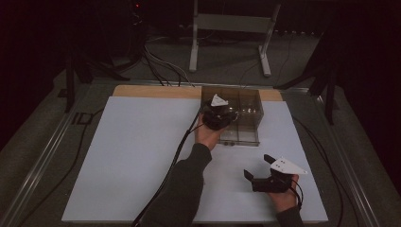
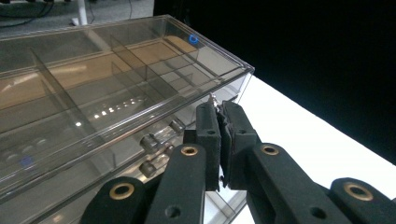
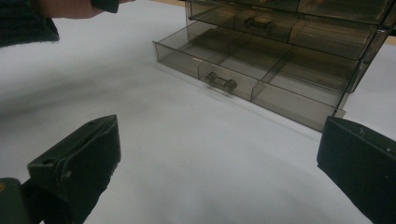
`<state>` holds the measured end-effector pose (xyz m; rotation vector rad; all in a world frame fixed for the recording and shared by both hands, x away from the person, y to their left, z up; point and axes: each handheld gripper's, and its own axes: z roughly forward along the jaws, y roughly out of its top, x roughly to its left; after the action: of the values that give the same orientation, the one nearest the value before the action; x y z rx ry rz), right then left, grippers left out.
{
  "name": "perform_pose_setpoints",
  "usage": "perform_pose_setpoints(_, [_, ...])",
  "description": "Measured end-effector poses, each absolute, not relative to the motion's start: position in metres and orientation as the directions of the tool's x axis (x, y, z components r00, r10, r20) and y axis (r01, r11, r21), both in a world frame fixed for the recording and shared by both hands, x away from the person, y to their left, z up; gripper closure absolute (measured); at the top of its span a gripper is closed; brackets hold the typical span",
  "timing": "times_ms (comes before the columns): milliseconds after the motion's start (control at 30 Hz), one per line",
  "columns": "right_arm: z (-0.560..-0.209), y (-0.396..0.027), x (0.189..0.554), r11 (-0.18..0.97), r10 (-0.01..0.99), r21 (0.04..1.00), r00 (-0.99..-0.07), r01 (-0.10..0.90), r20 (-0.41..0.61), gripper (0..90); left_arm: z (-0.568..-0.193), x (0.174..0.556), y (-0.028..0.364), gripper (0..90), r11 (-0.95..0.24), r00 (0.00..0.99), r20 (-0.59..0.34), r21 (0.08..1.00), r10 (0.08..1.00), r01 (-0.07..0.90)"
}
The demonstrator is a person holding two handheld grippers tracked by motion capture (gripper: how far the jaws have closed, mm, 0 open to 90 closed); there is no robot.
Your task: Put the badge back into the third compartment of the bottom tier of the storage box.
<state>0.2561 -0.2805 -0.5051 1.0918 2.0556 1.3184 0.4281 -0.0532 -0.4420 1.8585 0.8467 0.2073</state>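
A smoky clear plastic drawer box (image 1: 243, 111) stands at the far middle of the white mat (image 1: 142, 156). My left gripper (image 1: 226, 116) is against its front left part, and in the left gripper view it (image 2: 219, 109) stands shut, tips beside the box (image 2: 116, 79) near a corner. A tiny glint sits at the tips; I cannot tell what it is. My right gripper (image 1: 258, 166) rests near the front right, open and empty. In the right gripper view it (image 3: 217, 140) faces the box's bottom drawer (image 3: 233, 70), which is pulled out a little, its handle (image 3: 220, 81) showing.
A wooden board edge (image 1: 156, 91) runs behind the mat. Cables (image 1: 163, 68) and a white metal stand (image 1: 231, 28) lie on the floor beyond. A metal rail (image 1: 42, 161) borders the table's left side. The person's left forearm (image 1: 182, 189) crosses the mat's middle.
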Motion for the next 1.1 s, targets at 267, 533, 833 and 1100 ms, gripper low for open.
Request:
perform_pose_setpoints(267, [-0.505, -0.28, 0.256, 0.224, 0.815, 0.899, -0.578, 0.376, 0.038, 0.1, -0.446, 0.426, -0.062, 87.9, -0.21, 0.74, -0.249, 0.859, 0.624, 0.466])
perform_pose_setpoints(533, [-0.505, -0.281, 0.255, 0.224, 0.815, 0.898, -0.578, 0.379, 0.041, 0.1, -0.452, 0.425, -0.07, 87.9, -0.218, 0.747, -0.264, 0.851, 0.611, 0.479])
perform_pose_setpoints(833, [-0.506, -0.28, 0.255, 0.228, 0.811, 0.897, -0.584, 0.379, 0.042, 0.1, -0.455, 0.423, -0.078, 87.9, -0.249, 0.755, -0.251, 0.841, 0.607, 0.48])
perform_pose_setpoints(1100, [-0.505, -0.281, 0.255, 0.223, 0.813, 0.899, -0.581, 0.377, 0.042, 0.1, -0.458, 0.421, -0.085, 87.9, -0.255, 0.76, -0.254, 0.839, 0.598, 0.481])
